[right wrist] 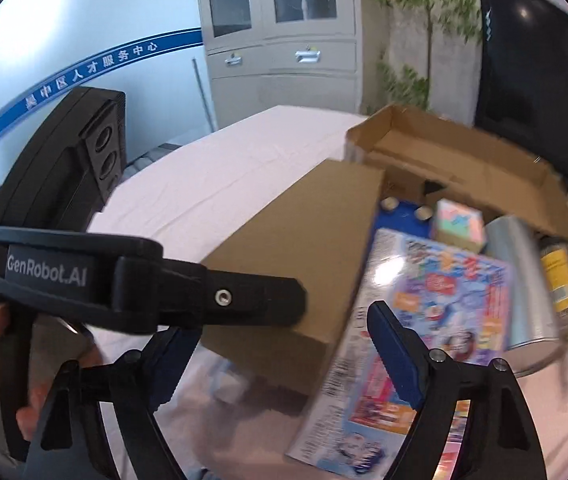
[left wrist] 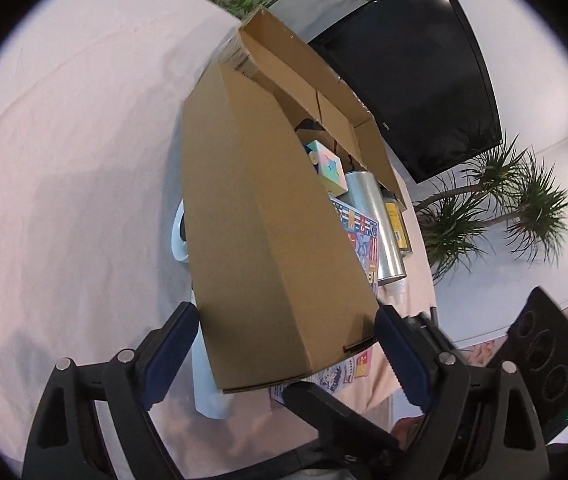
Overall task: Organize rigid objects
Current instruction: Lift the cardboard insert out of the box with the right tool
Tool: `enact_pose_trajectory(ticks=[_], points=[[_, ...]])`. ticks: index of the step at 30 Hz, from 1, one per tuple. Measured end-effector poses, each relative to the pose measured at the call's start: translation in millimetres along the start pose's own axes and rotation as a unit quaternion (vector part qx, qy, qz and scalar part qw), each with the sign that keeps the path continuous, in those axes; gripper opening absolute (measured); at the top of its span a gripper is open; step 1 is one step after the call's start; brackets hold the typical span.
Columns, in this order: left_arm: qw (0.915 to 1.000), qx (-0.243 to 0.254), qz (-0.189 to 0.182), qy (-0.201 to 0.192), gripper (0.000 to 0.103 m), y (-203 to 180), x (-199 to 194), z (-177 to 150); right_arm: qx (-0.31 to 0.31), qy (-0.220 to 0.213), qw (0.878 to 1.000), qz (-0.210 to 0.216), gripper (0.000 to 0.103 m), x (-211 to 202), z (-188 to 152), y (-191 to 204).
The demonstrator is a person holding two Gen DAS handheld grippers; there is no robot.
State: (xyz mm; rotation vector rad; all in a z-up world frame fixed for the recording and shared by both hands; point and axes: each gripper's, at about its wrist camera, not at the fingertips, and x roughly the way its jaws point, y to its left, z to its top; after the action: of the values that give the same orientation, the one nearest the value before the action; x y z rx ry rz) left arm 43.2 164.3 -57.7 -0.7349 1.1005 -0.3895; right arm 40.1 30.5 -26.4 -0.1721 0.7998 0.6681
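Wall: pale, with blue lettered stripe (right wrist: 96, 65) | Cabinet: grey, glass-doored (right wrist: 280, 20) | Monitor: dark, wall-side, possibly mounted (left wrist: 416, 92) | Plants: leafy, beside screen (left wrist: 500, 204) | Table: pale pink cloth (left wrist: 64, 160) | Light: bright, even.

Two grippers are working at an open cardboard box (right wrist: 464, 168) on the table (right wrist: 220, 168).
The right gripper (right wrist: 284, 356) is standing open over a colourful flat package (right wrist: 424, 320). The left gripper (right wrist: 252, 300) is reaching the box flap (right wrist: 304, 252); whether it is gripping is unclear. A silver cylinder (right wrist: 524, 292) and a yellow-labelled bottle (right wrist: 562, 276) are lying inside.
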Motion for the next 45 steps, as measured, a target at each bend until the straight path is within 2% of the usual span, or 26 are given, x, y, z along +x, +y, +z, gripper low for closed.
enact_pose_trajectory(ticks=[3,5,7,9,11,14,15,17,18,19,22,24,26,27,28,29,30,33,34,37,39,41,42,43,44,45], points=[[0.9991,-0.029,-0.017,0.026,0.088,10,7,1,0.006,0.006,1.0,0.008,0.074,5,-3,-3],[0.9964,-0.055,-0.046,0.044,0.088,20,15,-2,0.023,0.009,0.999,0.029,0.069,4,-5,-7],[0.996,-0.061,-0.052,0.038,0.087,20,16,-4,0.024,0.012,0.999,0.036,0.067,5,-5,-10],[0.9978,-0.053,-0.037,0.014,0.082,12,8,-4,0.025,0.009,0.999,0.038,0.066,3,-5,-10],[0.9994,-0.021,-0.003,-0.029,0.073,-6,-12,-4,0.035,0.01,0.998,0.051,0.066,3,-4,-14],[0.9934,0.064,0.051,-0.08,0.071,-48,-37,-7,0.042,0.012,0.995,0.089,0.061,0,-3,-15],[0.9882,0.099,0.072,-0.092,0.066,-66,-39,-10,0.038,0.011,0.995,0.091,0.061,-2,-4,-13],[0.9775,0.152,0.106,-0.101,0.065,-89,-36,-13,0.029,0.006,0.995,0.092,0.062,-8,-5,-12],[0.9674,0.187,0.132,-0.108,0.064,-102,-32,-17,0.027,0.005,0.995,0.093,0.062,-11,-7,-13],[0.9616,0.207,0.141,-0.113,0.063,-110,-28,-22,0.027,0.003,0.995,0.093,0.064,-16,-10,-16],[0.9516,0.243,0.144,-0.12,0.06,-123,-25,-24,0.031,0.004,0.996,0.086,0.071,-35,-26,-34],[0.9332,0.291,0.164,-0.133,0.06,-132,-21,-26,0.036,0.007,0.997,0.074,0.071,-49,-39,-51],[0.9089,0.348,0.189,-0.131,0.059,-141,-10,-36,0.049,0.003,0.997,0.056,0.071,-64,-49,-75],[0.8905,0.386,0.207,-0.124,0.058,-148,-3,-43,0.06,-0.001,0.997,0.046,0.071,-71,-51,-88],[0.8795,0.408,0.215,-0.118,0.054,-150,0,-50,0.07,-0.006,0.997,0.037,0.071,-77,-51,-100],[0.8623,0.441,0.224,-0.108,0.053,-153,8,-58,0.082,-0.014,0.996,0.027,0.071,-86,-48,-116],[0.8379,0.48,0.242,-0.094,0.053,-157,17,-68,0.091,-0.02,0.995,0.019,0.071,-92,-45,-128],[0.7776,0.557,0.281,-0.078,0.053,-161,41,-94,0.12,-0.037,0.992,0.006,0.072,-107,-30,-160],[0.7531,0.583,0.296,-0.073,0.053,-160,50,-104,0.129,-0.041,0.991,0.009,0.073,-109,-24,-167],[0.7075,0.627,0.319,-0.065,0.054,-159,62,-120,0.146,-0.044,0.987,0.04,0.077,-110,3,-170],[0.6841,0.648,0.328,-0.063,0.054,-158,70,-124,0.137,-0.036,0.987,0.075,0.078,-104,23,-158],[0.6772,0.654,0.33,-0.069,0.054,-156,76,-126,0.108,-0.017,0.99,0.086,0.079,-92,39,-140],[0.6773,0.654,0.329,-0.071,0.054,-156,77,-125,0.093,-0.004,0.992,0.082,0.078,-83,43,-130],[0.6832,0.649,0.326,-0.076,0.054,-155,75,-124,0.086,0.01,0.993,0.078,0.078,-74,46,-123],[0.6897,0.644,0.321,-0.08,0.054,-154,72,-123,0.082,0.033,0.993,0.074,0.072,-61,46,-117],[0.7066,0.633,0.308,-0.075,0.055,-152,68,-118,0.08,0.053,0.993,0.069,0.056,-49,44,-112]])
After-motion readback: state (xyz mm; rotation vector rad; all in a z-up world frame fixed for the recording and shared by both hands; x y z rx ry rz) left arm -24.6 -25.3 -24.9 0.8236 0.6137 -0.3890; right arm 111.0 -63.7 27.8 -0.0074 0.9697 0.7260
